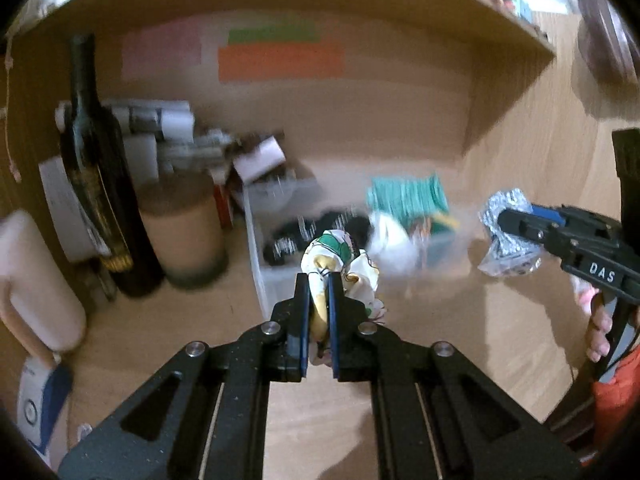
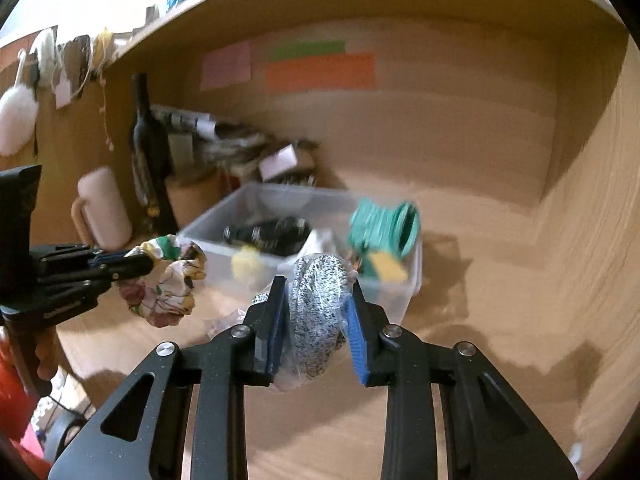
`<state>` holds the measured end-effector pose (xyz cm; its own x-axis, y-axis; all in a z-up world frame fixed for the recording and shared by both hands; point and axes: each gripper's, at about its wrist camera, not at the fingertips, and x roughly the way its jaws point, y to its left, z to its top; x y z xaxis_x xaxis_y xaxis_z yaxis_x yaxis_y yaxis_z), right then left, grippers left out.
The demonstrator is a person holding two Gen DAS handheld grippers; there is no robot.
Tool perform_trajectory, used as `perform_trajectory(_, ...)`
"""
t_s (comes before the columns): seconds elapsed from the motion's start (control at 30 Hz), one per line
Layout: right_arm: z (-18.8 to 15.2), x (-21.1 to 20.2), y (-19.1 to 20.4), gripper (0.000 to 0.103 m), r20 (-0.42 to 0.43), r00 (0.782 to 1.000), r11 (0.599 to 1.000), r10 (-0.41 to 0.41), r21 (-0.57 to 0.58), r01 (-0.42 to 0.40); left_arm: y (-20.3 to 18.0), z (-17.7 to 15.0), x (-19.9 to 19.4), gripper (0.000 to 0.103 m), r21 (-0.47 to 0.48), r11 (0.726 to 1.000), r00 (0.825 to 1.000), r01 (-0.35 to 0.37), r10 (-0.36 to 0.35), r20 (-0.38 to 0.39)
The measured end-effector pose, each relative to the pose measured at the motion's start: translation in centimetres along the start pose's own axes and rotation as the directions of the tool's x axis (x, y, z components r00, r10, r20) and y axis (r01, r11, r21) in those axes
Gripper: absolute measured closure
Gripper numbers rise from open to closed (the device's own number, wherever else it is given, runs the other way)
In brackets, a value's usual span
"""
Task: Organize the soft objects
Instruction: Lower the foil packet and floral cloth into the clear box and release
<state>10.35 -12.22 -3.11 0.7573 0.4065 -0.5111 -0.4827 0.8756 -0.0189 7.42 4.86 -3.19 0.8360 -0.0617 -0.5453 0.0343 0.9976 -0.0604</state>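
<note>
My left gripper is shut on a floral fabric scrunchie, held above the wooden desk in front of a clear plastic bin. From the right wrist view that scrunchie hangs from the left gripper at the left. My right gripper is shut on a black-and-white speckled soft item in a clear plastic bag. In the left wrist view that bagged item hangs from the right gripper at the right. The bin holds dark items, a yellow pompom, a teal ribbed item and white cloth.
A dark wine bottle, a brown cylinder and a pale mug stand left of the bin. Papers and boxes pile behind. Coloured sticky notes hang on the back wall under a shelf. A hand in an orange sleeve grips the right tool.
</note>
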Motion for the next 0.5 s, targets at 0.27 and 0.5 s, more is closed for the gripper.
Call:
perform_trajectory(0.27, 3.4, 0.8, -0.5, 0.077, 0.095, 0.995, 1.0, -0.018, 0.009, 0.018, 2.1, 4.1, 1.6, 0.096, -0.084, 0.996, 0.998, 0.012, -0.007, 0.059)
perform_trajectory(0.5, 5.1, 3.7, 0.3, 0.077, 0.096, 0.995, 1.0, -0.02, -0.002, 0.02, 3.1, 4.9, 5.2, 0.096, -0.101, 0.994, 0.999, -0.041, 0.044, 0.026)
